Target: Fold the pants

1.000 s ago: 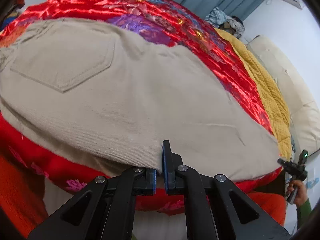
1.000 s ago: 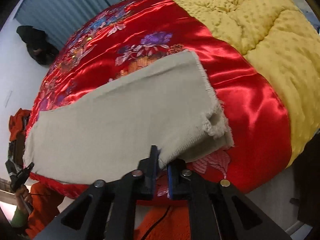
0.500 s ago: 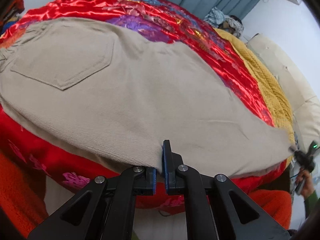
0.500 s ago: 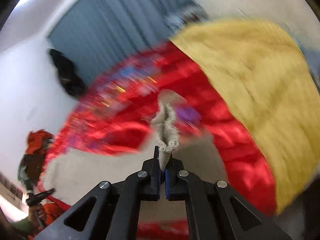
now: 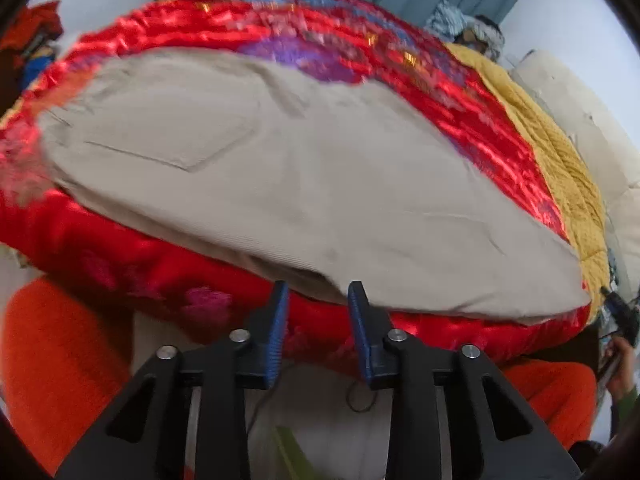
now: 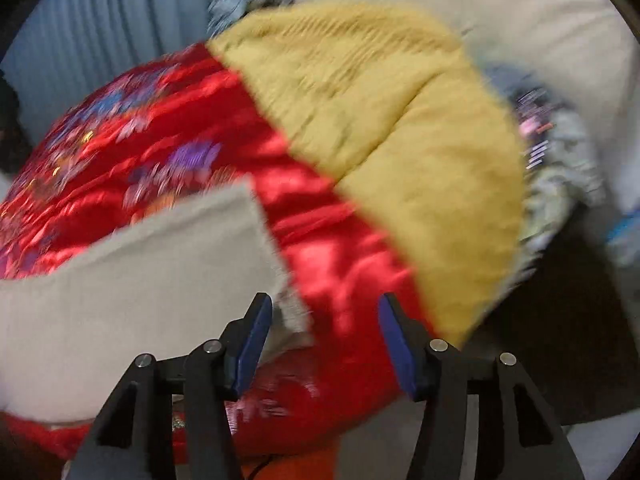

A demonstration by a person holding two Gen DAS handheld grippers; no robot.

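Beige pants [image 5: 304, 184] lie flat on a red satin bedspread [image 5: 472, 112], back pocket up at the left, legs stacked and running to the right. My left gripper [image 5: 318, 300] is open and empty just off the pants' near edge. In the right wrist view the leg end [image 6: 152, 280] lies on the bedspread [image 6: 332, 264]. My right gripper [image 6: 325, 312] is open wide and empty, its left finger by the frayed hem. The other hand-held gripper [image 5: 620, 316] shows at the far right of the left wrist view.
A yellow blanket [image 6: 400, 128] covers the bed's right part. A cream sofa or cushion [image 6: 520, 20] and blue curtains [image 6: 120, 12] stand behind. A heap of clothes [image 6: 560, 168] lies to the right. Orange-clad legs [image 5: 60, 360] are below the bed edge.
Both grippers have let go of the pants and opened. The right gripper had lifted the hem and has laid it back down; both have drawn back slightly from the edge.
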